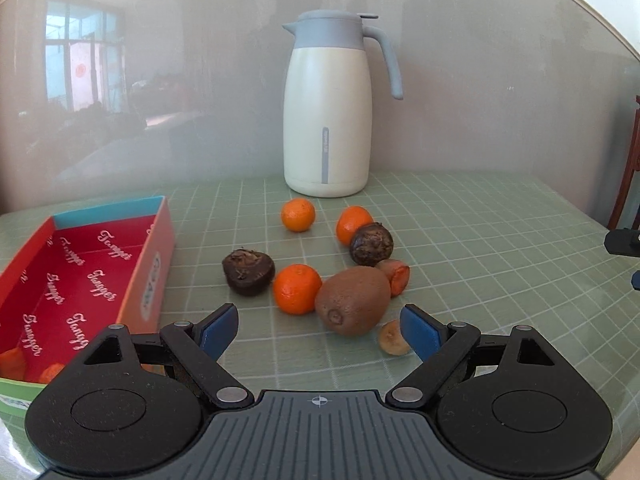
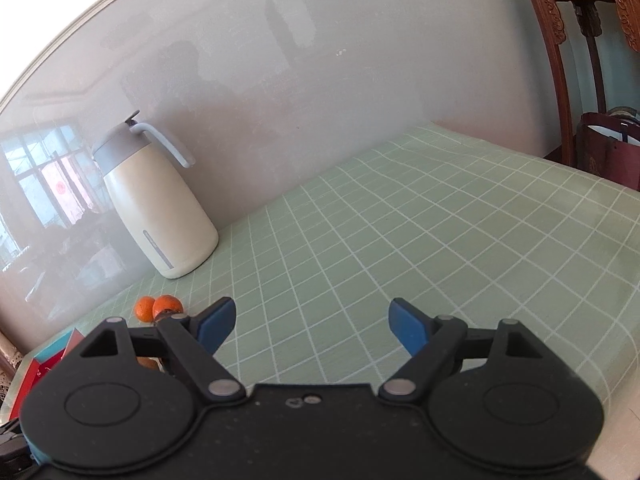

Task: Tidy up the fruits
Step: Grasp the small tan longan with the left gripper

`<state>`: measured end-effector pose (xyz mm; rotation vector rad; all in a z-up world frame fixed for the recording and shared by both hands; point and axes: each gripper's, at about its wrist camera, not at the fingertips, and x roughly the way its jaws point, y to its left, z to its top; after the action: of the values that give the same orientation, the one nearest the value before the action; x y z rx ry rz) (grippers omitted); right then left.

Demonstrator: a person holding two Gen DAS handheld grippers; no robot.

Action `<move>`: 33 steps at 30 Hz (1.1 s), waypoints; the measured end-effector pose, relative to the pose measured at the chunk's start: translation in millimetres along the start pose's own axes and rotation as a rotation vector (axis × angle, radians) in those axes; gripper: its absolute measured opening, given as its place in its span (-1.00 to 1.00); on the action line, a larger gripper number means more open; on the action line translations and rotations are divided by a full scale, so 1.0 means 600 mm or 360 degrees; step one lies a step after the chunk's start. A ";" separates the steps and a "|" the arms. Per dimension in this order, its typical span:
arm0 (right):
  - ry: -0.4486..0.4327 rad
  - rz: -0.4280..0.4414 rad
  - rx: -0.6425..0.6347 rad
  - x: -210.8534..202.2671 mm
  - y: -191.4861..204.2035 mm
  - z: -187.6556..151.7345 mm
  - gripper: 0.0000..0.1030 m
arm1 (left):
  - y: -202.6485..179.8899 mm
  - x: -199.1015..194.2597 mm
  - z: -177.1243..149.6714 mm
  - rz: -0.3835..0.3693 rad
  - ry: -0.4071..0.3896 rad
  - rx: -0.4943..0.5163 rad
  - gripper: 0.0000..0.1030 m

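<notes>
In the left wrist view my left gripper stands open just short of a brown kiwi and a tangerine on the green checked cloth. Around them lie two more tangerines, two dark round fruits, a cut carrot piece and a banana slice. A red box lies at the left, orange pieces in its near corner. My right gripper is open over bare cloth; two tangerines peek past its left finger.
A cream jug with a grey lid stands against the wall behind the fruit, also the jug in the right wrist view. A carved wooden chair and a dark red bag are beyond the table's far right edge.
</notes>
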<state>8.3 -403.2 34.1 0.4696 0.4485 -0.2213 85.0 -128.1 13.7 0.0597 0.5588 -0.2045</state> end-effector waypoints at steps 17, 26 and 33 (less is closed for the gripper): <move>-0.0052 0.0005 -0.0019 -0.018 -0.005 0.002 0.74 | -0.099 0.034 -0.031 0.0001 0.0082 0.0003 0.16; -0.0049 0.0012 0.0013 -0.015 -0.009 0.006 0.74 | -0.111 0.054 -0.035 0.0043 0.0127 -0.0076 -0.05; -0.0052 0.0014 0.0033 -0.016 -0.011 0.005 0.74 | -0.119 0.067 -0.028 0.0103 0.0135 -0.0092 -0.05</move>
<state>-1.3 -409.7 38.5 0.4876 0.4121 -0.2248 94.6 -203.4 -21.7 0.0302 0.6458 -0.1231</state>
